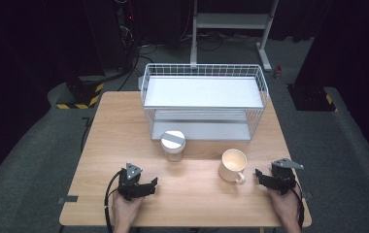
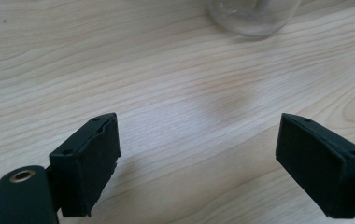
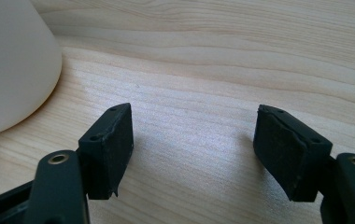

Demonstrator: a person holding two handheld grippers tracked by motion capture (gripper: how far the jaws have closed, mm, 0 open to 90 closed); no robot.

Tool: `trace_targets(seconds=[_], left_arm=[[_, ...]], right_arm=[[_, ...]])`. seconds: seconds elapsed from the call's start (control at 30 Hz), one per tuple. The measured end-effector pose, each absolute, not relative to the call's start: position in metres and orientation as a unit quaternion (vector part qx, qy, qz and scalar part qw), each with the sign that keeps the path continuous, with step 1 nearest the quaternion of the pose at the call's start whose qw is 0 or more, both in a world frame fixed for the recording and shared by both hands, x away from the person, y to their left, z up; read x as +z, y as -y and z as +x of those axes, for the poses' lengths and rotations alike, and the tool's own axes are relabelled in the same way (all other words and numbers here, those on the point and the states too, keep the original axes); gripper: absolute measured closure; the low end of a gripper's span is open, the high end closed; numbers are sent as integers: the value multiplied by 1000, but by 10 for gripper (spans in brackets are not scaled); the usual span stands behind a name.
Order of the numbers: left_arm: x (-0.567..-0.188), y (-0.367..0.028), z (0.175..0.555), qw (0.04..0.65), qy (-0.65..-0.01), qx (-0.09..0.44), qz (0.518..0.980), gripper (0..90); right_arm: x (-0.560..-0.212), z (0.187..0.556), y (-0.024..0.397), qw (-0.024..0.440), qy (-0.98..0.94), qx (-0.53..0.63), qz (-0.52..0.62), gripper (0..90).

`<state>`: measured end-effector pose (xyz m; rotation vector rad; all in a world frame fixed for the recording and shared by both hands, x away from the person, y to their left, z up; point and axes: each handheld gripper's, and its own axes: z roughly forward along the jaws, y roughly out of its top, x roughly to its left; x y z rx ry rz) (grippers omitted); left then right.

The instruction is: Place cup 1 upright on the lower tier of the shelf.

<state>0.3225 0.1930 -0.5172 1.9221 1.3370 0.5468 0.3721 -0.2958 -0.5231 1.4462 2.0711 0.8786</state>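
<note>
- Two black hand-held grippers rest low over the pale wooden desk (image 1: 124,145), one in each of the person's hands.
- The left hand-held gripper (image 1: 154,183) has its jaws spread wide, with nothing between them but bare wood.
- The right hand-held gripper (image 1: 259,174) is also let go, its jaws apart and holding nothing.
- A small clear glass jar with a white and grey lid (image 1: 173,144) stands in the middle of the desk, ahead of the left hand-held gripper and near it.
- A cream-coloured mug with a handle (image 1: 232,165) stands upright just beside the right hand-held gripper, not touching it.
- A white wire basket rack with two white shelves (image 1: 204,73) sits at the back of the desk, behind both things.
- The mug could tip over, I think, if a jaw bumps its side before the grip is set.
- The glass jar looks smooth, so it might slip out if squeezed too softly or too near the lid.
- Both things stand close together, so moving one carelessly could knock the other.
</note>
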Motion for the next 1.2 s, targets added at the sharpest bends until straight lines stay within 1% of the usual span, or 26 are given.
trace_targets(seconds=[0.13, 0.3, 0.57, 0.83, 1.03, 1.2], left_arm=[[-516, -188, 323, 373, -515, 206, 744, 142], [-518, -179, 324, 373, -515, 221, 739, 134], [-514, -171, 327, 396, -508, 210, 736, 119], [-510, -162, 338, 392, -492, 194, 753, 89], [-504, -158, 345, 386, -497, 198, 751, 91], [-500, -154, 353, 398, -494, 190, 749, 87]], right_arm=[[-523, 372, 296, 232, -753, 320, 526, 290], [-523, 372, 296, 232, -753, 320, 526, 290], [-523, 372, 296, 231, -753, 320, 526, 290], [-523, 372, 296, 232, -754, 319, 526, 291], [-523, 372, 296, 232, -754, 319, 526, 291], [-523, 372, 296, 231, -754, 319, 526, 292]])
